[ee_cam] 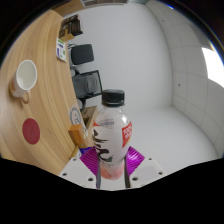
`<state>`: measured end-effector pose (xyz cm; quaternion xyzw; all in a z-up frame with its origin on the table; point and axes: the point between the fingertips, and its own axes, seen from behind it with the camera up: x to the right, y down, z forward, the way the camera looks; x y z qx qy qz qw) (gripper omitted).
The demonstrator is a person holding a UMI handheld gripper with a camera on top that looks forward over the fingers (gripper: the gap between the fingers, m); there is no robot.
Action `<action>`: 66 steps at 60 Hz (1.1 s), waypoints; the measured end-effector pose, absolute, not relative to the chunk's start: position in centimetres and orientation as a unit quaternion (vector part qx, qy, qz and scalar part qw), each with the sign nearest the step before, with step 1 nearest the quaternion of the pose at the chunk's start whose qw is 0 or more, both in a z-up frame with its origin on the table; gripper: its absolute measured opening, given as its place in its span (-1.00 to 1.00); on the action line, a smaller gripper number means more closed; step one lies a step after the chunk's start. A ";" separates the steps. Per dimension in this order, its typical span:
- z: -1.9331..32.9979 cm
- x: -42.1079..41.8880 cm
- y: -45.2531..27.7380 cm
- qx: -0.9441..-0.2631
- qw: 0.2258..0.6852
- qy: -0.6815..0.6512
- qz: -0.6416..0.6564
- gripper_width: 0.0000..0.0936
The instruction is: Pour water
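Tongs point(112, 163): clamped on the capped bottle point(112, 135).
Mug point(24, 76): on the bench point(45, 60), well left of the bottle.
Risk: cap stayed on, blocking pouring; the bottle might slip.

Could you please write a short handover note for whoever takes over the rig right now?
Gripper: shut on the bottle, held upright above the floor beside the table.
Bottle: black cap still on.
Cup: white, on the wooden table, beyond the bottle; its contents cannot be seen.
Done: bottle grasped.
Left: remove the cap, carry the bottle to the cup and pour.
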<state>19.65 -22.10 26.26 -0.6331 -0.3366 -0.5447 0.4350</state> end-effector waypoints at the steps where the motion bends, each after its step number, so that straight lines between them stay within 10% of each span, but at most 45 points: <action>1: 26.0 18.7 -21.8 -0.624 0.424 -0.354 -0.552 -0.31; 18: 20.8 9.1 -17.9 -0.444 0.244 -0.556 -0.659 -0.31; 32: 18.5 7.2 -16.8 -0.403 0.190 -0.595 -0.669 -0.31; 41: 19.2 7.5 -17.1 -0.465 0.240 -0.566 -0.637 -0.30; 66: 27.0 8.3 -19.2 -0.768 0.575 -0.179 -0.215 -0.30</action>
